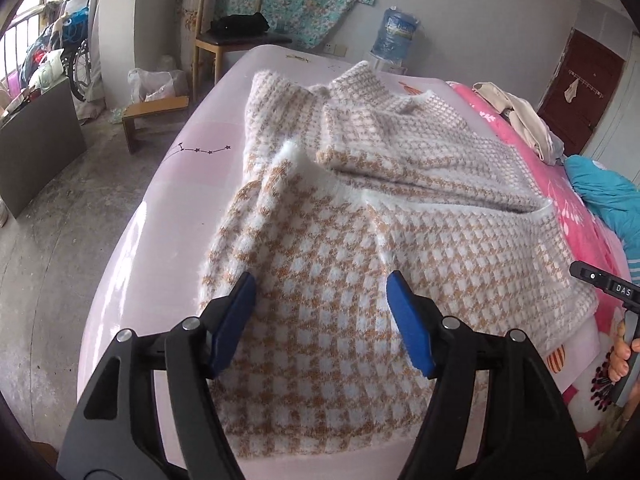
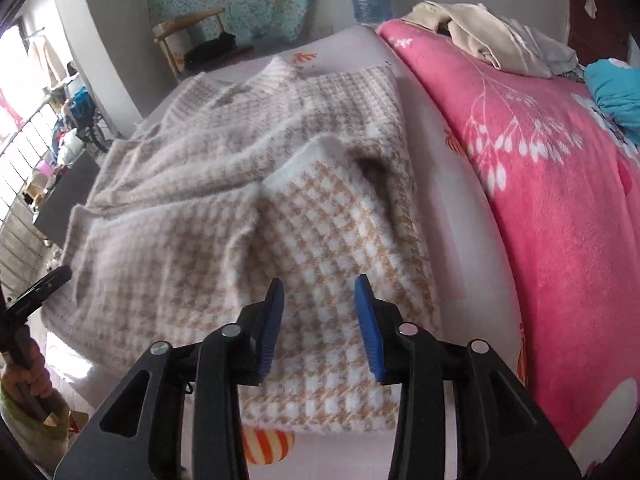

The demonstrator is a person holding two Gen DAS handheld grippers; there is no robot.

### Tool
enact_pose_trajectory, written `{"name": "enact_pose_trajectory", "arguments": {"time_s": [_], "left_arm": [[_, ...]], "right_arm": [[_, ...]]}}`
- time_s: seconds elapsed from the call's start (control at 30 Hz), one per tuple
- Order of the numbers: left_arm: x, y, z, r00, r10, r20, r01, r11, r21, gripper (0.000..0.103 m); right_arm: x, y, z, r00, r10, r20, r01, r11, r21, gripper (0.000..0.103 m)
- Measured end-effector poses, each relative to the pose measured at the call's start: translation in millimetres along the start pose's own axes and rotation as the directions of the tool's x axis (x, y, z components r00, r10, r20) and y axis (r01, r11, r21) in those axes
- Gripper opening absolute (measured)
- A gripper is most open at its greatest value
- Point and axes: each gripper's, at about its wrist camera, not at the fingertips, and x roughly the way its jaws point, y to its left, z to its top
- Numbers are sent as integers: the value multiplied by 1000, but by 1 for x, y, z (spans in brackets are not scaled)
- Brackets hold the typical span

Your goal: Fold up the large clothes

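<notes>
Two grippers hang over a fuzzy sweater (image 1: 360, 216) with little brown and white squares. The sweater lies on a bed covered by a pale pink sheet (image 1: 160, 216). It is spread over the middle of the bed, and its bottom edge is close to the near edge of the bed. One sleeve is folded across the body. The lower part is bunched up in soft bumps.

The left gripper (image 1: 320, 312) tilts down toward the lower part of the sweater, near the left edge of the bed. Its two blue fingers (image 1: 236, 320) are spread wide. Nothing is between them; the sweater is under them.

The right gripper (image 2: 320, 316) also tilts down. It is over the right side of the sweater, close to the near edge of the bed. Its blue fingers (image 2: 370, 328) are apart, but not as wide as the left ones. They pinch nothing.

In the left camera, a hand (image 1: 622, 354) holds the handle of the right gripper at the right edge of the view. In the right camera, a hand (image 2: 28, 372) grips the other handle at the far left.

A bright pink blanket (image 2: 540, 208) with white flowers covers the right side of the bed, beside the sweater.
</notes>
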Motion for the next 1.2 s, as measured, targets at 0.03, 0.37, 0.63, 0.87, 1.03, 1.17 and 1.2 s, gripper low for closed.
{"name": "enact_pose_trajectory", "arguments": {"time_s": [0.03,0.37,0.63,0.87,1.03,1.17,1.2], "left_arm": [[-3,-1,0,1000,-2,4,2,1000,1,65],[-8,-49,1,1000,-12,-24,15,994,113,72],[16,-111,-6,996,88,-21,-77,948,310,78],[34,-109,-12,987,149,-59,-127,953,274,90],[36,-104,-11,986,151,-74,-128,959,252,94],[35,-105,-12,985,159,-71,-136,957,258,94],[36,-106,-11,985,158,-73,-134,957,256,94]], "right_arm": [[-8,5,-2,1000,12,15,-12,999,-33,53],[2,33,-58,987,-149,-56,126,944,-304,71],[-23,50,-34,999,-10,32,18,970,-243,76],[23,53,-45,998,-33,-58,19,975,-222,93],[25,53,-44,997,-26,-66,10,975,-222,94],[24,53,-45,997,-26,-67,11,976,-218,95],[25,54,-46,997,-27,-66,12,976,-218,95]]}}
